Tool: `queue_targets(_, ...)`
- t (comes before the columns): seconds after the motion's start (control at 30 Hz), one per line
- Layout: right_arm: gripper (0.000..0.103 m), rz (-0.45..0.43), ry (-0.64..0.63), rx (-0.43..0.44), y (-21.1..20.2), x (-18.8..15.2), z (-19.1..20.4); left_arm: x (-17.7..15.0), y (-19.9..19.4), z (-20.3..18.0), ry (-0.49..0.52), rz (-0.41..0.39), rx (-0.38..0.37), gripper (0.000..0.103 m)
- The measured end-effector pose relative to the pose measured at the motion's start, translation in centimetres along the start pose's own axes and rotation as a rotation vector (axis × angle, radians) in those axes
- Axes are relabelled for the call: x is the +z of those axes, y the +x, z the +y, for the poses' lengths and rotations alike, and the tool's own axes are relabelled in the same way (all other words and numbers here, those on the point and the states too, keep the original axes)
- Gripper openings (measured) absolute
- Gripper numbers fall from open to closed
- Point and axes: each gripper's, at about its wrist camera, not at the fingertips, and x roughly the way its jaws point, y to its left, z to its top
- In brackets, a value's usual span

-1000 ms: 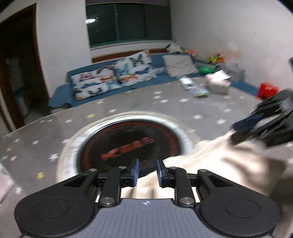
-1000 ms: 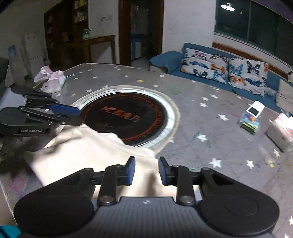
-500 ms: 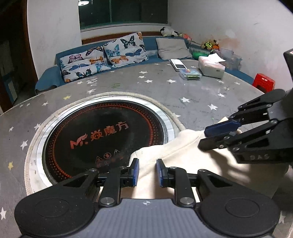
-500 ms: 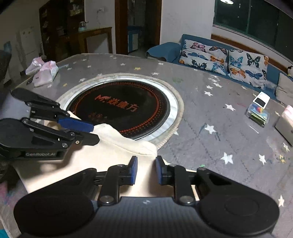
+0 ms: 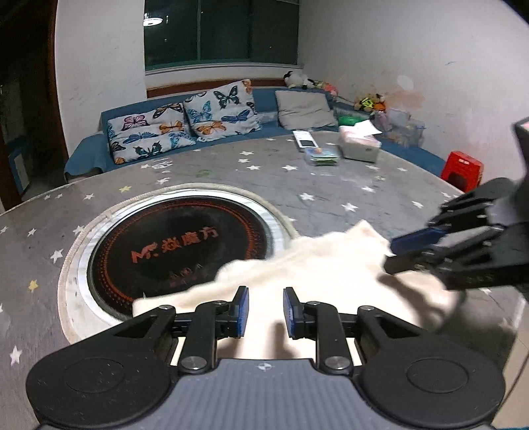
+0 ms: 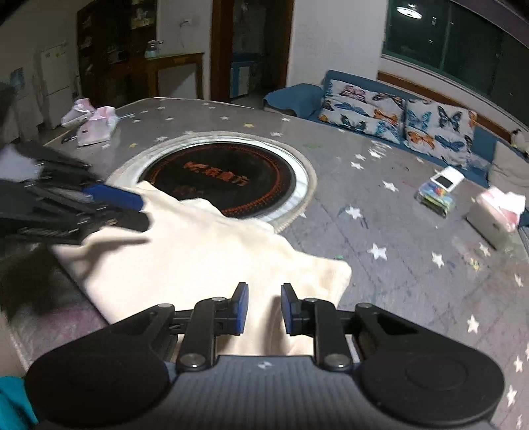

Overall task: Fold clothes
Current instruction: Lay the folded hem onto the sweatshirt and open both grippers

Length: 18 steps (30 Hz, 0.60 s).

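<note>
Two tongs, left [image 5: 264, 312] and right [image 6: 263, 309], parted, over cream garment [image 6: 205, 251].

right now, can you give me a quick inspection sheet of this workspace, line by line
surface: round grey table with star print; black induction hob set in its middle
job's things: cream garment lying on the near edge, one corner over the hob rim
clutter: tissue box, phone box, small colourful pack, pink bags
grippers: left hand-held gripper and right hand-held gripper both open over the garment, fingers apart, gripping nothing
cables: nothing seen
surroundings: blue sofa with butterfly cushions, dark window, red stool
</note>
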Motion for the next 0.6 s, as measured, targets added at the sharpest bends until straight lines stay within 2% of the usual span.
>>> queue_targets(0.23,0.02,-0.002,-0.011,-0.01,-0.2,-0.7,0.1,-2.2,-0.3,-0.4,-0.001,0.029,0.015,0.025)
queue_targets(0.33,0.02,-0.01,-0.027,-0.013,-0.7,-0.9,0.2,-2.4,-1.3,-0.2,-0.017,0.016,0.018,0.025)
queue_targets(0.6,0.02,-0.023,-0.16,0.108,-2.9,-1.5,5.1,-3.2,-3.2,-1.8,0.027,-0.003,-0.013,0.027)
